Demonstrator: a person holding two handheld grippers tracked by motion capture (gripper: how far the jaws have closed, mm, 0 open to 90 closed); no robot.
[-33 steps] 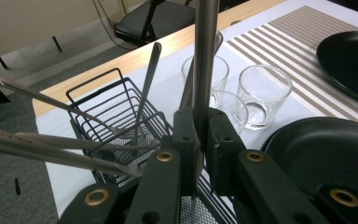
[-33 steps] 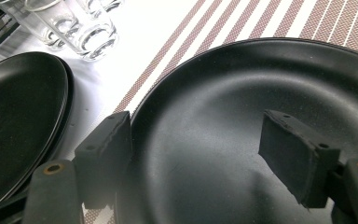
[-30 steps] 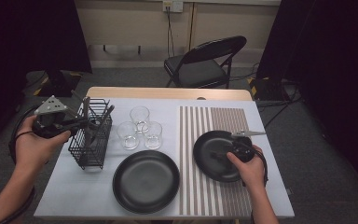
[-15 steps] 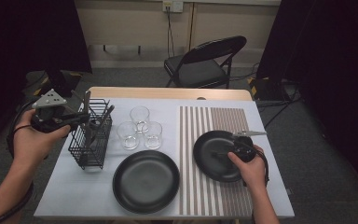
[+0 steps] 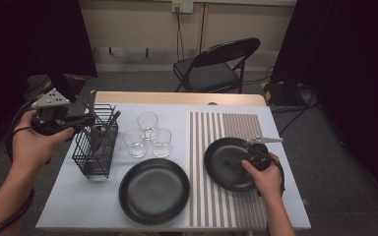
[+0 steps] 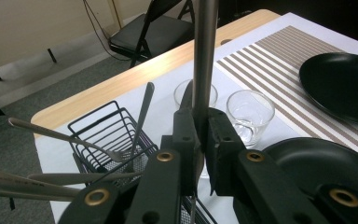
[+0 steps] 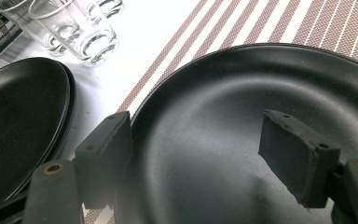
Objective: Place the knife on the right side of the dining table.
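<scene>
My left gripper (image 5: 88, 119) hovers over the near-left corner of a black wire cutlery basket (image 5: 98, 145). In the left gripper view its jaws (image 6: 200, 135) are shut on the steel handle of a utensil (image 6: 204, 51), which stands upright; the utensil's working end is hidden below. Several forks and spoons lean in the basket (image 6: 105, 128). My right gripper (image 5: 236, 161) rests low over the right black plate (image 5: 221, 164) on the striped mat. In the right gripper view it (image 7: 200, 156) stands open, one jaw at the plate's rim (image 7: 168, 93) and the other over its inside.
Three clear glasses (image 5: 147, 135) cluster between the basket and the striped placemat (image 5: 226, 125). A second black plate (image 5: 153, 191) lies near the table's front edge. A folding chair (image 5: 216, 66) stands behind the table.
My left gripper has risen slightly with the utensil in its jaws. The right gripper has stayed over the plate.
</scene>
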